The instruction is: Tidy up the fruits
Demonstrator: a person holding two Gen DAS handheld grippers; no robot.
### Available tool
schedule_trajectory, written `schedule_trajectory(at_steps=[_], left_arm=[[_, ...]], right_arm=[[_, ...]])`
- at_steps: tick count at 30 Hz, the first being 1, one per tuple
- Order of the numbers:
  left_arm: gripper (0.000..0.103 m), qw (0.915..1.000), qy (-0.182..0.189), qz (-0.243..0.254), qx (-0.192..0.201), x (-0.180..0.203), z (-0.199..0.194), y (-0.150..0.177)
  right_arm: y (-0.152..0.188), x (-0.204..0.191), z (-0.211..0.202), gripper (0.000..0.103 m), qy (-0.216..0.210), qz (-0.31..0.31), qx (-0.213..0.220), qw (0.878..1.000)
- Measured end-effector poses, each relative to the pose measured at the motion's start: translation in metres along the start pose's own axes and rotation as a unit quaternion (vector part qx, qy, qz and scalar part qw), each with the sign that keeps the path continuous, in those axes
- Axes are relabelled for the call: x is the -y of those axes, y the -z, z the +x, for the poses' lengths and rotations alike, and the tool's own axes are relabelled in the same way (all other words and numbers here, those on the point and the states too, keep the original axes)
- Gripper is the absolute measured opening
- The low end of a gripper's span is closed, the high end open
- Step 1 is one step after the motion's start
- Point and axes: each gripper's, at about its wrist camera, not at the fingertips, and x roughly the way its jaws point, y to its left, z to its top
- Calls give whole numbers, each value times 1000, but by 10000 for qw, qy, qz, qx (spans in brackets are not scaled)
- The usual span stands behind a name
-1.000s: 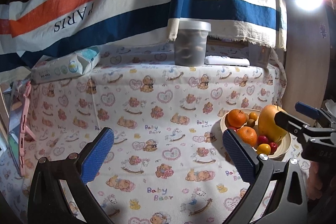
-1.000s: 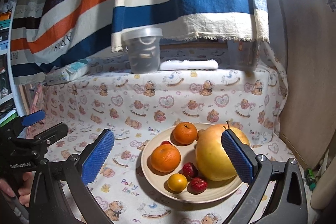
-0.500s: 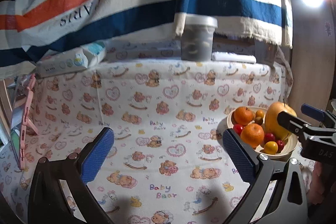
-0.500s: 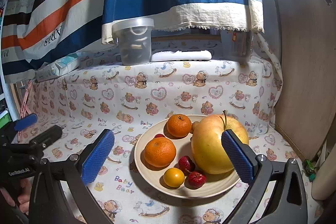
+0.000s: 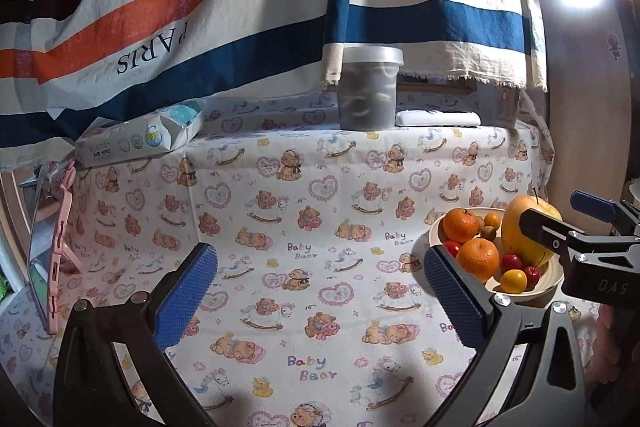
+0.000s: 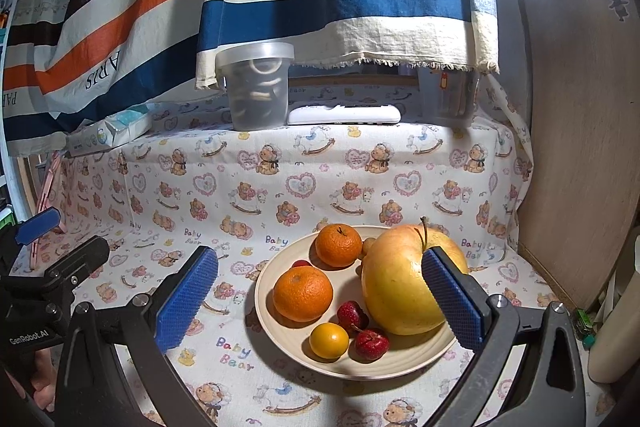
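All fruit gathered in a shallow cream-coloured round bowl point(image 6: 400, 363) on the bench draped in a bear-printed white cloth point(image 5: 280, 219): a large yellow-red apple with a stem point(image 6: 400, 283), two round orange tangerines point(image 6: 303, 293) point(image 6: 338, 245), a small yellow plum-like fruit point(image 6: 329, 340), two small red berries or cherries point(image 6: 352, 313) point(image 6: 372, 344), plus a couple of small brownish pieces behind the apple, too hidden to name surely. No loose fruit visible on the cloth.

Right hand-held gripper point(image 6: 320, 301) poised over the bowl, blue pads spread wide, holding nothing, one pad overlapping the apple in view; contact with it not certain. Left hand-held gripper point(image 5: 316, 291) likewise wide apart and bare, over plain cloth well left of the bowl.

Fits two stages alike: fruit sitting collected ahead of sorting out, or fruit already placed in. Any grasp here calls for care with the apple's bulk and the small round pieces prone to rolling.
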Motion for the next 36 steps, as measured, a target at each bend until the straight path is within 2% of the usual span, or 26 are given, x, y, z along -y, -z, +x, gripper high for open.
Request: schedule_trajectory(at_steps=[11,36], left_arm=[[103,9999,-101,-65,-101,-3,3,0],[103,9998,-76,32,-188,-1,4,1]], right_arm=[[0,-4,0,103,-23,-148,-30,9999],[0,-5,-1,103,-22,-168,-11,9999]])
